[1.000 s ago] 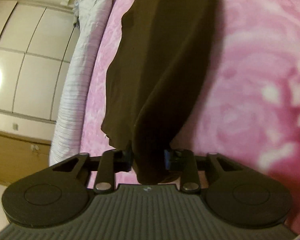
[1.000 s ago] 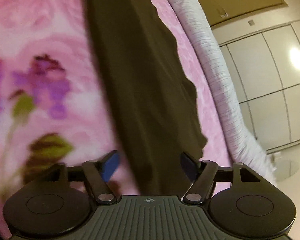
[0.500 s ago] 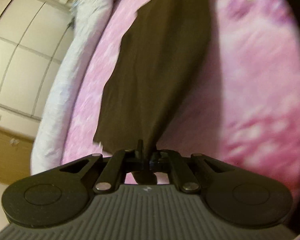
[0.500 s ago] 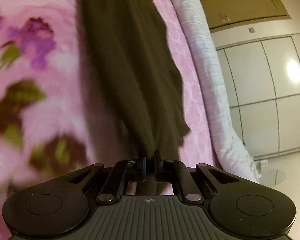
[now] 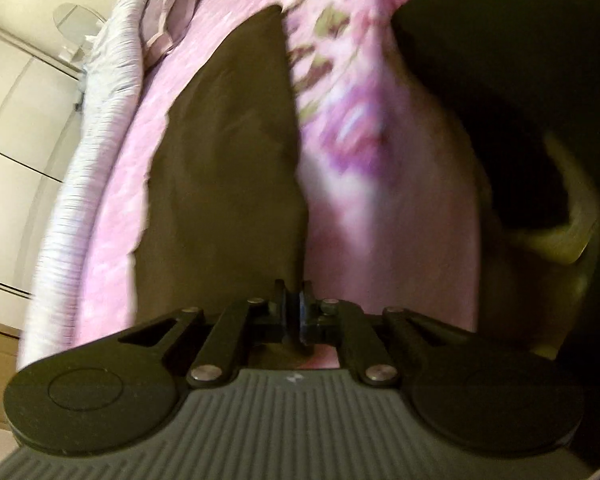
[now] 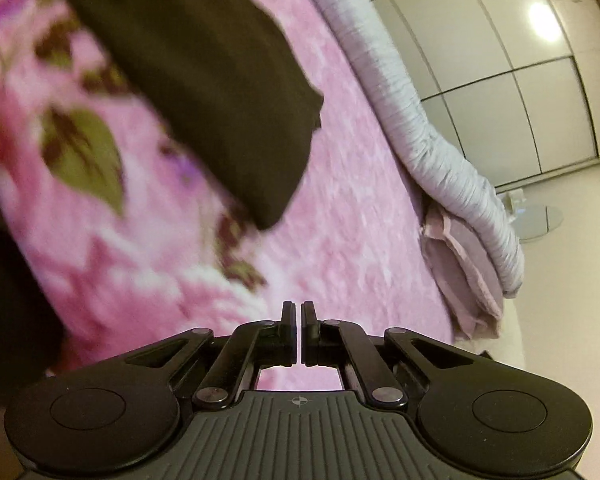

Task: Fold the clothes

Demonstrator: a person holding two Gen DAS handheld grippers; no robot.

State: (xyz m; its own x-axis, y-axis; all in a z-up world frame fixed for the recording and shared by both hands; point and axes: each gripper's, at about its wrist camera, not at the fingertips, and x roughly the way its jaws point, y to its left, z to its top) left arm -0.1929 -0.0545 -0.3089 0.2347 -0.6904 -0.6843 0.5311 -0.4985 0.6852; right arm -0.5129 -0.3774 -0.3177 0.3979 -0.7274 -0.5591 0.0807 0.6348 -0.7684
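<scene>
A dark brown garment [image 5: 224,184] lies stretched along a pink floral blanket [image 5: 352,216]. My left gripper [image 5: 293,292] is shut on the near edge of the garment, which runs away from it up the bed. In the right wrist view the garment [image 6: 204,80] lies at the upper left, apart from my right gripper [image 6: 298,312]. The right gripper is shut with nothing between its fingers and hovers over the blanket [image 6: 340,220].
A rolled grey-white duvet [image 6: 432,140] and a mauve pillow [image 6: 468,272] line the bed's edge. White wardrobe doors [image 6: 500,72] and a floor with a round glass stand [image 6: 538,220] lie beyond. A dark shape [image 5: 520,100] fills the left view's upper right.
My right gripper has let go of the garment and swung away over the blanket, shut. My left gripper keeps its hold and has moved, the garment now lying flatter.
</scene>
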